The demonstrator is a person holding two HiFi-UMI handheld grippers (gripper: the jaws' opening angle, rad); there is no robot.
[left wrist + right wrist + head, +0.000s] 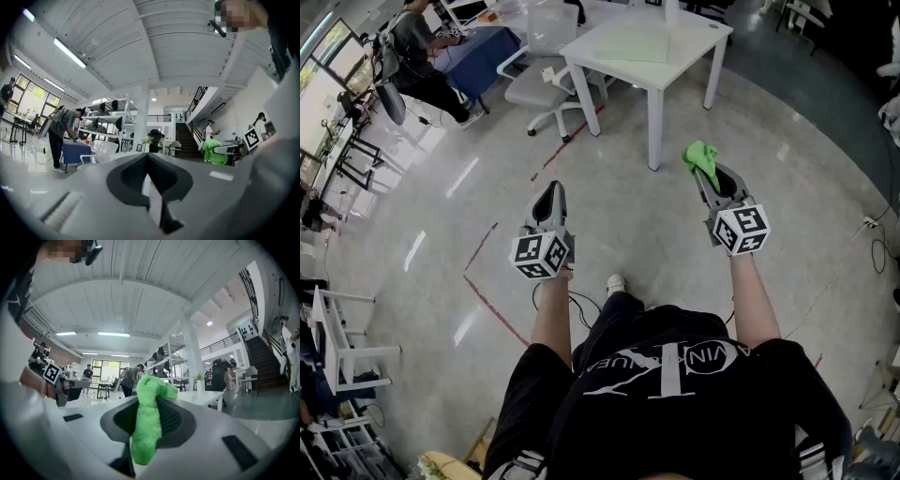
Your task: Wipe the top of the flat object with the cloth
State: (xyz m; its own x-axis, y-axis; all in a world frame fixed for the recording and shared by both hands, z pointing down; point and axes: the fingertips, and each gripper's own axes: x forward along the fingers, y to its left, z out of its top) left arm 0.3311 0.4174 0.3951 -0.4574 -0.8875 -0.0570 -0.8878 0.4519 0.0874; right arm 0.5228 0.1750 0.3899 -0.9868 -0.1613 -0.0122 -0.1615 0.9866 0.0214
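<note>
In the head view both grippers are held out over the floor, short of a white table [661,58]. A pale green flat sheet [633,45] lies on the table top. My right gripper [710,176] is shut on a bright green cloth [702,157], which bunches out past the jaw tips. In the right gripper view the green cloth [149,420] hangs clamped between the two jaws. My left gripper [550,199] is shut with nothing in it. In the left gripper view its jaws meet along one line, and the green cloth [214,152] shows far to the right.
A white office chair [546,80] stands left of the table. A person [427,56] bends over a blue-covered table at the back left. Red tape lines [492,305] and a cable run across the glossy floor. White racks [333,337] stand at the left edge.
</note>
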